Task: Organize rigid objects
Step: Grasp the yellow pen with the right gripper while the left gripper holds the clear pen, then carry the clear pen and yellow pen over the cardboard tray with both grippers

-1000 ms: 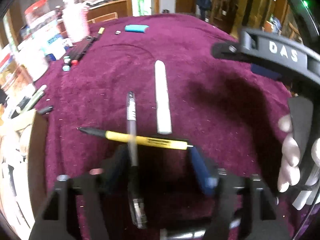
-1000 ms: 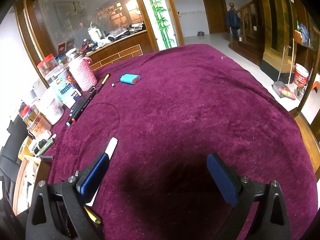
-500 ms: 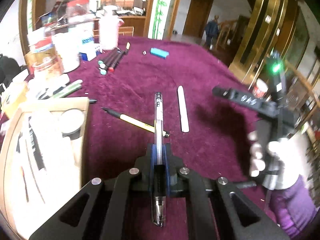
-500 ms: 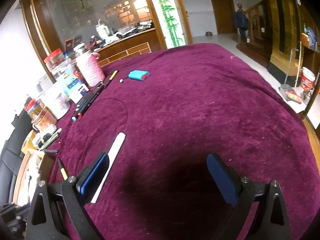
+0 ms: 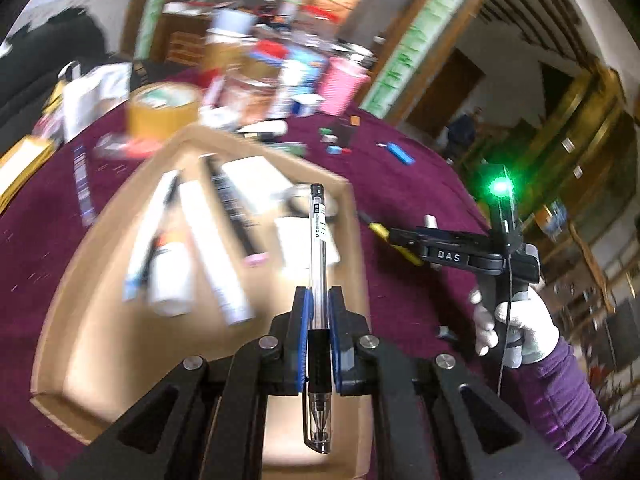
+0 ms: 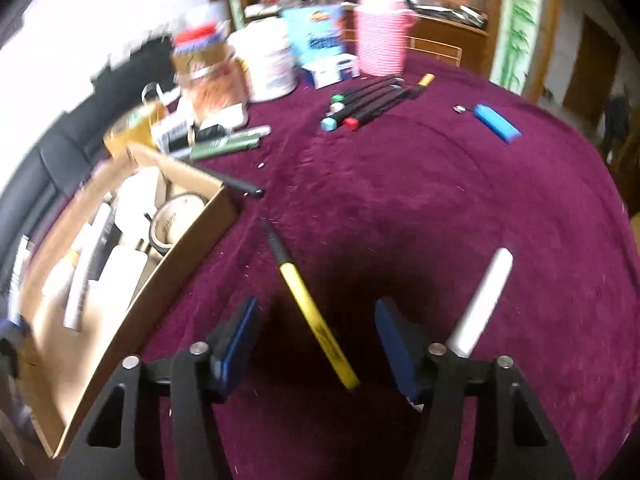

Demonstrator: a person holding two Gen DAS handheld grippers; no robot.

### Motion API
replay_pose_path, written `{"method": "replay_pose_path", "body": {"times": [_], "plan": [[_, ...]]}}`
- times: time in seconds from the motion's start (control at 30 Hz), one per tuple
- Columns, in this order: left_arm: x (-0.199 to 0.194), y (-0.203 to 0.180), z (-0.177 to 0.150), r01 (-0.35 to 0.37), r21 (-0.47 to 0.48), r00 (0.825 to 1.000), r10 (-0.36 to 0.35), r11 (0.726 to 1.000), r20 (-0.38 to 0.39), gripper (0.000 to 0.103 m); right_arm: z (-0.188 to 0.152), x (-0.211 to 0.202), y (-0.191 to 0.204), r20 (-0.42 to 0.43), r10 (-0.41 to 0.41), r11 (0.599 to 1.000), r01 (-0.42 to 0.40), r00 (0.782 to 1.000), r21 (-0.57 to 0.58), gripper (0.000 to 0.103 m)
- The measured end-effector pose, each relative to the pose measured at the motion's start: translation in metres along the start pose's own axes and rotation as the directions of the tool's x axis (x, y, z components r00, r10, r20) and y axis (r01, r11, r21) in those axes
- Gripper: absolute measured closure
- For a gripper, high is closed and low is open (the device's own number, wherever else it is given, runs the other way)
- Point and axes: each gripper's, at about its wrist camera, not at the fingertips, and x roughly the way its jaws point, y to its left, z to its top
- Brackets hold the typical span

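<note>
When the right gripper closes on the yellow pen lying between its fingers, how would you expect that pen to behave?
The yellow pen looks slim, straight and rigid, so it probably won't bend. Its round barrel may roll on the purple cloth if nudged, though the pile likely damps that. The right gripper, its jaws closing around the pen, straddles the rear half, so the black tip might dip.

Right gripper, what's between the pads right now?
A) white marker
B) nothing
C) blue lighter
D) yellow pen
D: in the right wrist view the yellow pen lies on the cloth between the closing pads of the right gripper, not yet pinched; the white marker lies outside the right pad and the blue lighter sits far off.
</note>
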Motion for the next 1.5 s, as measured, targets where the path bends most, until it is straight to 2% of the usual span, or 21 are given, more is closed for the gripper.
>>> {"method": "replay_pose_path", "body": {"times": [0.03,0.07,0.17,0.2,0.27,0.37,0.53,0.63,0.73,0.93,1.1,1.2,1.27,1.3,1.33,1.37,1.4,1.43,1.5], "plan": [[-0.002,0.010,-0.001,-0.007,-0.017,1.000,0.007,1.000,0.000,0.094,0.002,0.005,0.005,-0.011,-0.022,1.000,0.022,1.000,-0.021,0.045],[-0.004,0.020,-0.001,-0.014,-0.034,1.000,0.014,0.999,0.001,0.094,0.003,0.013,0.009,-0.032,-0.041,0.998,0.040,0.999,-0.038,0.054],[-0.010,0.042,-0.002,-0.022,-0.069,1.000,0.022,0.997,0.006,0.094,0.002,0.015,0.006,-0.046,-0.006,1.000,0.005,0.999,-0.024,0.077],[-0.012,0.048,-0.003,-0.023,-0.076,1.000,0.024,0.997,0.009,0.094,0.003,0.015,0.005,-0.056,-0.003,1.000,0.002,0.998,-0.016,0.080],[-0.014,0.055,-0.004,-0.027,-0.079,0.999,0.028,0.997,0.015,0.094,0.003,0.015,0.003,-0.063,-0.009,1.000,0.009,0.998,-0.001,0.093],[-0.016,0.061,-0.007,-0.017,-0.088,1.000,0.019,0.996,0.021,0.094,0.000,0.011,-0.003,-0.060,0.032,0.998,-0.029,0.998,0.059,0.094],[-0.017,0.063,-0.009,-0.006,-0.096,1.000,0.008,0.995,0.020,0.094,-0.015,-0.027,-0.010,0.030,0.112,0.981,-0.115,0.993,0.154,0.094],[-0.015,0.060,-0.011,-0.008,-0.087,1.000,0.009,0.996,0.010,0.094,-0.021,-0.056,-0.005,0.092,0.172,0.967,-0.186,0.981,0.173,0.094],[-0.008,0.055,-0.011,-0.027,-0.075,1.000,0.026,0.997,-0.015,0.094,-0.022,-0.075,0.013,0.118,0.227,0.956,-0.244,0.967,0.160,0.094],[0.016,0.056,-0.005,-0.066,-0.091,0.994,0.057,0.994,-0.098,0.094,-0.018,-0.076,0.077,0.078,0.362,0.922,-0.369,0.929,0.114,0.093],[0.035,0.064,0.001,-0.098,-0.136,0.986,0.077,0.986,-0.150,0.094,-0.018,-0.054,0.132,0.018,0.386,0.920,-0.386,0.923,0.066,0.093],[0.037,0.065,0.005,-0.123,-0.150,0.983,0.100,0.981,-0.151,0.094,-0.015,-0.041,0.151,-0.005,0.382,0.923,-0.381,0.924,0.055,0.093],[0.038,0.067,0.010,-0.145,-0.170,0.982,0.121,0.975,-0.144,0.090,-0.012,-0.032,0.160,-0.020,0.377,0.925,-0.375,0.926,0.054,0.093],[0.037,0.069,0.012,-0.137,-0.185,0.984,0.113,0.973,-0.135,0.078,-0.010,-0.027,0.164,-0.029,0.371,0.928,-0.369,0.928,0.055,0.093],[0.034,0.070,0.013,-0.126,-0.194,0.987,0.103,0.973,-0.124,0.056,-0.008,-0.022,0.167,-0.037,0.364,0.930,-0.362,0.931,0.057,0.093],[0.031,0.070,0.012,-0.127,-0.197,0.988,0.105,0.972,-0.115,0.050,-0.006,-0.018,0.168,-0.043,0.359,0.932,-0.356,0.932,0.062,0.093],[0.026,0.071,0.012,-0.161,-0.196,0.984,0.144,0.967,-0.100,0.047,-0.003,-0.014,0.169,-0.048,0.353,0.935,-0.350,0.934,0.066,0.093],[0.021,0.072,0.011,-0.151,-0.197,0.987,0.136,0.969,-0.088,0.042,0.000,-0.010,0.169,-0.052,0.344,0.938,-0.340,0.937,0.067,0.093],[0.011,0.075,0.008,-0.106,-0.217,0.993,0.093,0.971,-0.069,0.041,0.004,-0.004,0.170,-0.059,0.320,0.947,-0.316,0.946,0.062,0.093]]}}
